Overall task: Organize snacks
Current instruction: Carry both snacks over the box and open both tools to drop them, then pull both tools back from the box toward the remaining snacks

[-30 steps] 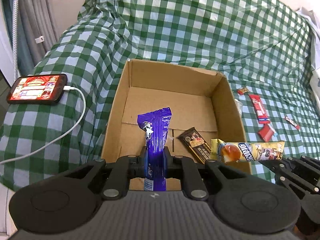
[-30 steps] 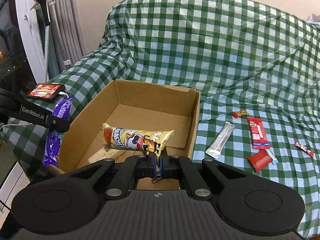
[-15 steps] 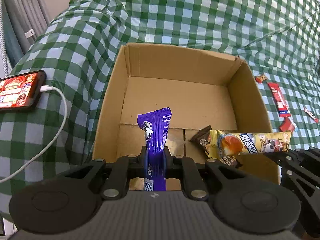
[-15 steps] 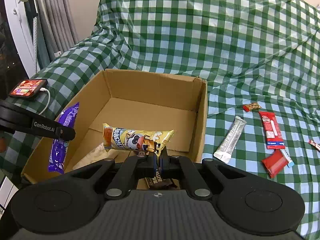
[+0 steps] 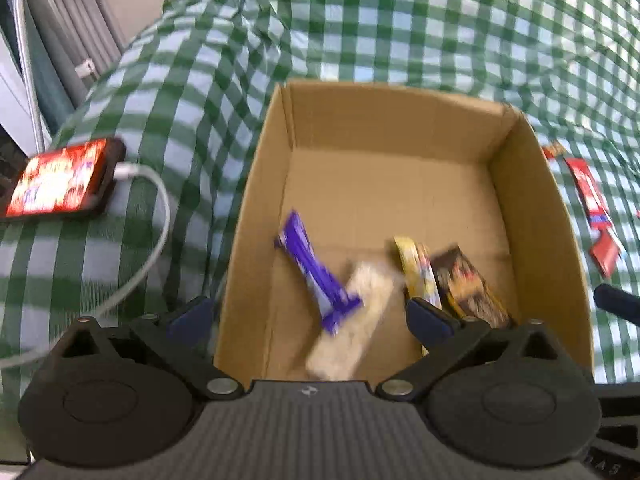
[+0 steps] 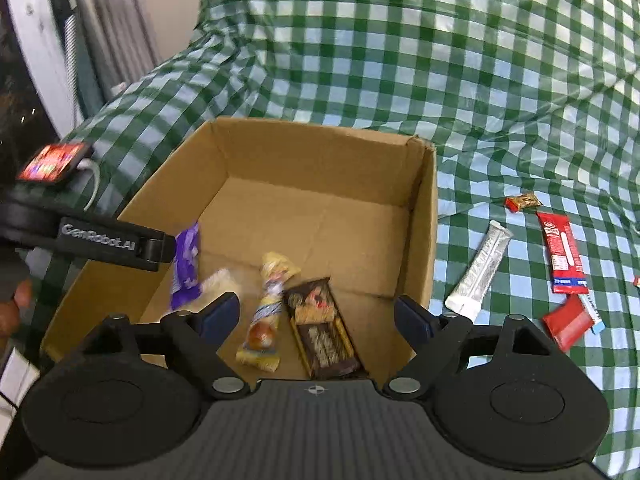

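An open cardboard box (image 5: 536,216) (image 6: 420,220) sits on the green checked cloth. Inside lie a purple bar (image 5: 316,276) (image 6: 186,264), a pale bar (image 5: 352,328) (image 6: 218,284), a yellow snack pack (image 5: 418,268) (image 6: 270,304) and a brown bar (image 5: 468,284) (image 6: 320,328). My left gripper (image 5: 308,316) is open and empty over the box's near edge. My right gripper (image 6: 316,316) is open and empty over the box's near right part. The left gripper's arm (image 6: 100,240) shows in the right wrist view.
Right of the box on the cloth lie a silver bar (image 6: 480,268), a long red bar (image 6: 562,252) (image 5: 586,184), a short red pack (image 6: 568,320) (image 5: 606,248) and a small red-gold candy (image 6: 522,202). A phone (image 5: 60,180) (image 6: 52,160) with a white cable (image 5: 148,240) lies left.
Both grippers have opened. The purple bar and the yellow snack pack have dropped into the box and lie on its floor.
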The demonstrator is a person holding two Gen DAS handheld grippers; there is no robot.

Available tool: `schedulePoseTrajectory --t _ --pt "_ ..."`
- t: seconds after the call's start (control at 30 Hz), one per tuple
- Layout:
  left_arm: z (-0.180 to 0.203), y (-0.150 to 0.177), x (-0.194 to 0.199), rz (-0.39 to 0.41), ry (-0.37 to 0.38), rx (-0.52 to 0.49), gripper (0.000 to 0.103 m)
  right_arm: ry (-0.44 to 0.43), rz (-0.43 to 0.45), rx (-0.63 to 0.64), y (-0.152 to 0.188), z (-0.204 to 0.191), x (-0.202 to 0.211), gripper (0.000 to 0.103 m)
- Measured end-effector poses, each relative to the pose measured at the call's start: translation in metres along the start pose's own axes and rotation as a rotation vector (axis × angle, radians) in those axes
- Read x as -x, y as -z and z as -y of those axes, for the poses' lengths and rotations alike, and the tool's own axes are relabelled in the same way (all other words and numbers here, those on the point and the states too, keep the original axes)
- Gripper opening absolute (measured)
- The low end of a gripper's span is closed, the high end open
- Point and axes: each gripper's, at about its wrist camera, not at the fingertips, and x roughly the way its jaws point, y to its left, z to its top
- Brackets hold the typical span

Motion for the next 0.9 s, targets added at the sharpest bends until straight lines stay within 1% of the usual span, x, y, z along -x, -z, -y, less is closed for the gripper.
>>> schedulePoseTrajectory --t 0.17,0.27,0.33,0.43,0.57,0.73,0.9 --pt "-0.005 0.043 0.025 -0.026 0.000 0.000 0.103 0.011 -0.014 -0.016 0.026 -0.011 0.033 0.090" --pt "-0.010 0.067 0.045 -0.019 -0.008 0.023 0.103 0.026 -0.001 -0.034 0.038 -0.017 0.057 0.092" --pt "-0.012 0.079 0.060 -0.003 -0.009 0.014 0.103 0.031 0.016 -0.046 0.045 -0.021 0.074 0.093" --pt "-0.012 0.088 0.082 0.038 -0.028 0.003 0.103 0.029 0.044 -0.050 0.055 -0.028 0.099 0.094" --pt "-0.010 0.098 0.106 0.076 -0.014 0.007 0.103 0.024 0.074 -0.042 0.068 -0.038 0.125 0.096" --pt "-0.003 0.114 0.131 0.127 -0.018 -0.017 0.103 0.030 0.112 -0.019 0.082 -0.047 0.152 0.097" --pt "0.001 0.128 0.147 0.156 -0.019 -0.027 0.103 0.043 0.167 -0.033 0.087 -0.047 0.174 0.098"
